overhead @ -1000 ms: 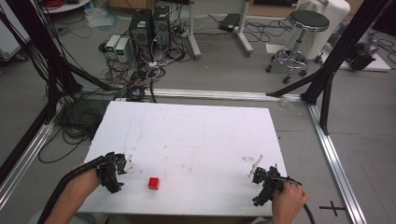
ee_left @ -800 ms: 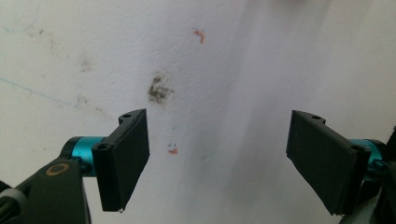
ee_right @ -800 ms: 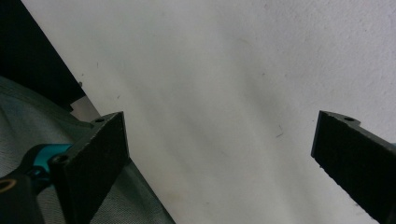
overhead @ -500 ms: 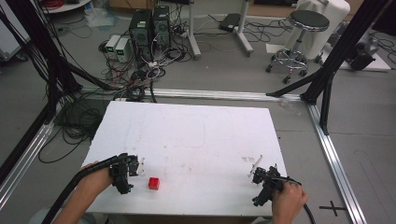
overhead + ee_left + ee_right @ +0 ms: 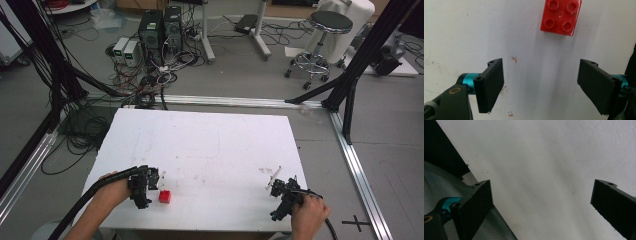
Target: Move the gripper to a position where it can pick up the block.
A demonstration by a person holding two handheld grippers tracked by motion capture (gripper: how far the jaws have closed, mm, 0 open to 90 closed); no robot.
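We judge this to be the approach to a pick: our left gripper (image 5: 150, 184) sits at the lower left of the high view, just beside the red four-stud brick (image 5: 164, 197) lying on the white table (image 5: 210, 150). In the left gripper view the brick (image 5: 561, 17) lies at the top, beyond the jaws, which are spread wide and hold nothing. Next we need to advance until they straddle it. Our right gripper (image 5: 280, 192), lower right, is likewise spread and empty.
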